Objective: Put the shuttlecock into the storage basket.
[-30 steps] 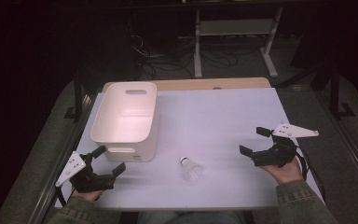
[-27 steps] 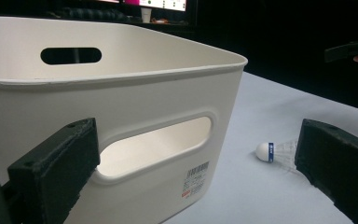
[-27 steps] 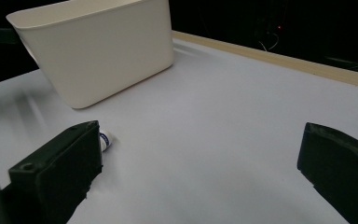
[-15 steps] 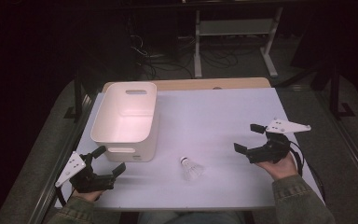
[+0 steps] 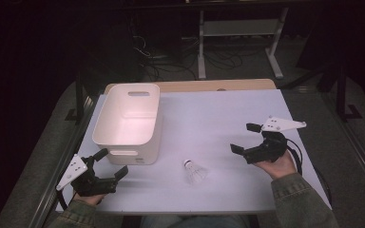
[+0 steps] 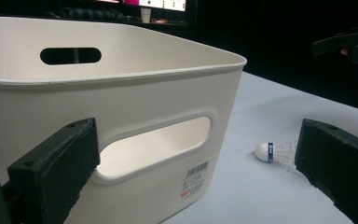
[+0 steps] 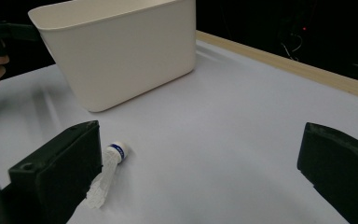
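At the near left corner of the table (image 5: 228, 114), the left gripper (image 5: 105, 167) rests with fingers spread wide, holding nothing. The right gripper (image 5: 248, 138) hovers at the right side, fingers likewise wide and empty. Between them, a white shuttlecock (image 5: 194, 171) lies on its side, apart from both. Farther back on the left stands a white plastic bin (image 5: 128, 122), just beyond the left gripper.

A white feathered shuttlecock with a rounded white cork head and a blue band (image 5: 194, 172) is lying on its side on the white table (image 5: 218, 123), head pointing toward the far side. A cream plastic rectangular bin with cut-out handle slots (image 5: 128, 122) is standing upright and open-topped, near the shuttlecock, apart from it.
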`<state>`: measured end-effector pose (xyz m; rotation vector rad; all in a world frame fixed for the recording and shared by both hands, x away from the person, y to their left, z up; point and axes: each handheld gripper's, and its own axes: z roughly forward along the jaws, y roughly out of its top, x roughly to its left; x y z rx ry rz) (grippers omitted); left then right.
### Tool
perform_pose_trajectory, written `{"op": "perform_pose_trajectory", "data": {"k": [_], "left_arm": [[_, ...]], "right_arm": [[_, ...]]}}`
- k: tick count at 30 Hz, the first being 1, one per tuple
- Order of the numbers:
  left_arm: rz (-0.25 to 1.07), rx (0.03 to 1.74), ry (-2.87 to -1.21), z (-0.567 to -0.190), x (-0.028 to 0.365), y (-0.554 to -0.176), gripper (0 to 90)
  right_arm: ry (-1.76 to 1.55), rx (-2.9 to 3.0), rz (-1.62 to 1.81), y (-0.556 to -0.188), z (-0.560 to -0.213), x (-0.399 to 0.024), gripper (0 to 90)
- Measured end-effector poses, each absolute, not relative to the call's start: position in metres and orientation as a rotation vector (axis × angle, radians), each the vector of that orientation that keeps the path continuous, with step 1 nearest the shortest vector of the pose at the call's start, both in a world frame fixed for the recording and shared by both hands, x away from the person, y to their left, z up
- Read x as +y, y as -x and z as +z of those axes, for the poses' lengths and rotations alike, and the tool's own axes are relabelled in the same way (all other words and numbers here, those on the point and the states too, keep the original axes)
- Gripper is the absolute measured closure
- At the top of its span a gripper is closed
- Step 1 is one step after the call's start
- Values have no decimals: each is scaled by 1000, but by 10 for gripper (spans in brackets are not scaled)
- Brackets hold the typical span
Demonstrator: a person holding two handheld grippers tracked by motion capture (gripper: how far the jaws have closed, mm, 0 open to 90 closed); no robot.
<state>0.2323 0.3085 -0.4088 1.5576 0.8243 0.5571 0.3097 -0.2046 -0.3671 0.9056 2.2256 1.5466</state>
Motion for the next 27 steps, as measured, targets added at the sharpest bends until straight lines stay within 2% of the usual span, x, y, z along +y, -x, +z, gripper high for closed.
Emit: {"op": "perform_pose_trajectory", "data": {"k": [27], "left_arm": [[559, 821, -1555, -409, 309, -232, 0]], "right_arm": [[-847, 2301, 1539, -319, -366, -174, 0]]}}
